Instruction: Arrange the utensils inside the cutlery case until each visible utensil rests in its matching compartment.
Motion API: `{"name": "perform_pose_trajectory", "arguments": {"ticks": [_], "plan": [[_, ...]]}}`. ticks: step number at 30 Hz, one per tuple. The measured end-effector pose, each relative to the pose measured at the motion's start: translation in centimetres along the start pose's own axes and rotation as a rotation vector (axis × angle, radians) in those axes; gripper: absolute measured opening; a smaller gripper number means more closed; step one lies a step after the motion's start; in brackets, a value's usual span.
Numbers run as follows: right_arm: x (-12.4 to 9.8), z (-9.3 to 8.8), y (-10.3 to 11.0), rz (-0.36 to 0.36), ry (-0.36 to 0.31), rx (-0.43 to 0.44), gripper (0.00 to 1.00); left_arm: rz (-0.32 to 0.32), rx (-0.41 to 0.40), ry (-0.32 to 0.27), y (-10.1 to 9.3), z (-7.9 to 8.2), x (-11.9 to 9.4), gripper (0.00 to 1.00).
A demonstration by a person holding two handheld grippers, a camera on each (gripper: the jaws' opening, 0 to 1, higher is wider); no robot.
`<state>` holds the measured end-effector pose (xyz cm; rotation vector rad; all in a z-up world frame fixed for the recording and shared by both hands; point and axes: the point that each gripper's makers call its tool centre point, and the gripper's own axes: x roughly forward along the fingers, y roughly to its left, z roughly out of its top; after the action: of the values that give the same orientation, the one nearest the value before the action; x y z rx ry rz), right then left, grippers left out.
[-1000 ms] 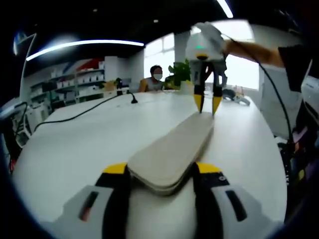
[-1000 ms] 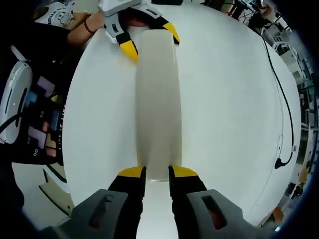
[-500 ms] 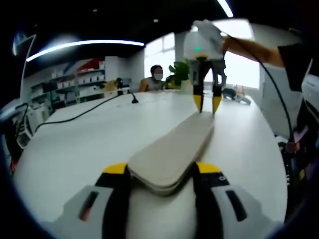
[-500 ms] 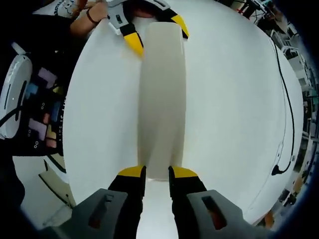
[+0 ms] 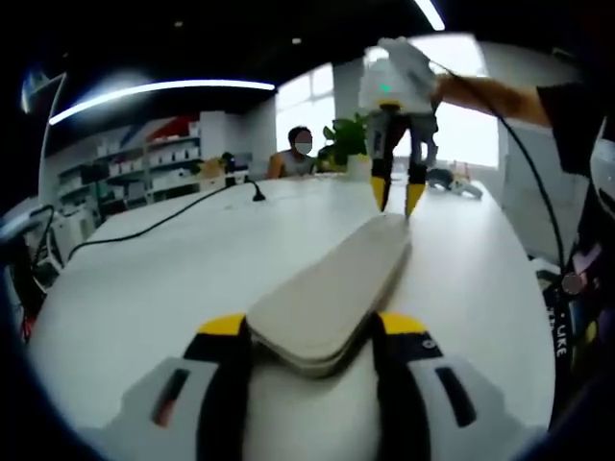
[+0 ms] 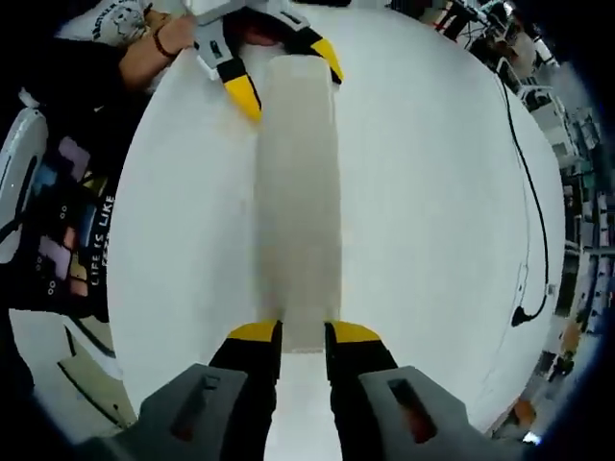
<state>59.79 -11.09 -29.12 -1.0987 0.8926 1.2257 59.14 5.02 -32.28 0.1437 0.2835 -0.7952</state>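
On the white desk point(image 5: 135, 288) a long, flat, beige case point(image 5: 332, 293) lies closed, with rounded ends and a smooth matte lid; a seam along its near edge splits lid from base. From the left gripper view, a black cable point(image 5: 154, 219) runs across the far left part of the desk to a small black stand, with shelves and a seated person beyond it. At the middle, the left gripper point(image 5: 312, 336) has its yellow-tipped jaws spread wide on either side of the case's rounded near end, close to its sides; whether they press it is hard to make out. At the far end of the case the right gripper point(image 5: 395, 197) comes down from a person's hand, its yellow tips just at or above that end, and contact cannot be told.

From the right gripper view, a dark sleeve and a patterned bag sit past the desk's left edge. The case point(image 6: 298, 202) runs straight away up the middle, motion-blurred, and its near end passes between the jaws of the right gripper point(image 6: 303, 334), which stand narrowly apart; the grip itself is hidden. The left gripper point(image 6: 279, 72) flanks the far end. The cable point(image 6: 528, 221) follows the right edge.
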Motion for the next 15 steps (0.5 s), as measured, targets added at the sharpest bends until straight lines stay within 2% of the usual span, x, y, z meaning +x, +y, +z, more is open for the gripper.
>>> {"name": "perform_pose_trajectory", "arguments": {"ticks": [1,2,3,6,8,10,13,15], "plan": [[-0.7,0.7,0.0,-0.012,-0.071,0.039,0.13,-0.001,-0.001,0.0,0.0,0.0,0.0,0.54],[-1.2,0.9,0.1,-0.01,-0.101,0.052,0.14,0.0,0.0,0.0,0.1,0.0,0.1,0.54],[-2.0,1.2,0.5,-0.006,-0.16,0.061,0.16,0.0,0.0,0.0,0.1,0.0,0.1,0.54],[-3.5,1.8,0.1,-0.093,-0.277,0.076,0.18,0.0,0.0,0.0,0.2,0.0,0.2,0.54],[-4.4,1.9,0.5,-0.118,-0.362,0.116,0.18,-0.002,0.0,-0.001,0.2,0.0,0.2,0.54],[-4.6,1.5,1.7,-0.065,-0.408,0.122,0.19,-0.003,-0.001,-0.001,0.2,-0.1,0.3,0.54],[-4.6,0.6,1.2,-0.099,-0.509,0.22,0.21,-0.003,0.003,-0.002,0.2,-0.1,0.3,0.54],[-4.9,0.4,0.8,-0.128,-0.598,0.282,0.21,-0.005,0.005,-0.003,0.2,-0.1,0.3,0.54]]}}
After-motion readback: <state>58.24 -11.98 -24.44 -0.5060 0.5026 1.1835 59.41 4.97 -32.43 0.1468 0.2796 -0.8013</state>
